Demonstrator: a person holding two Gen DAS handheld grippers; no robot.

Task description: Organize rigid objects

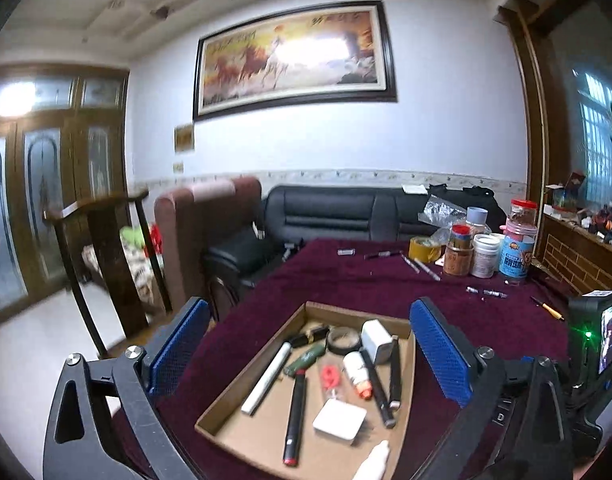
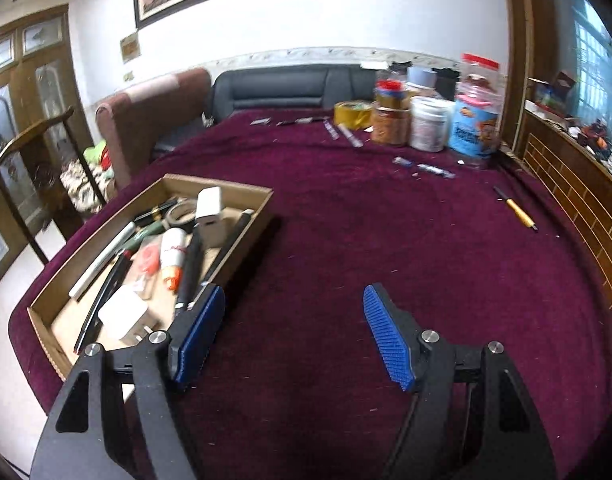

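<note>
Left tool [image 1: 310, 350] gapes empty above the box [image 1: 209, 420] of pens and chargers. Right tool [image 2: 293, 332] stands open, empty, over the bare surface [image 2: 386, 220]; box at its ten o'clock, yellow pen [image 2: 516, 210] at two.

Legible text: none; print on the blue-labelled jar [image 1: 516, 256] and calligraphy on the framed painting [image 1: 293, 56] blur beyond reading.

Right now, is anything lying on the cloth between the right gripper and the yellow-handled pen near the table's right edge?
Nothing visible. The right gripper is open and empty over bare maroon cloth, and the stretch up to the yellow-handled pen is clear. The cardboard tray sits off to the left.
</note>
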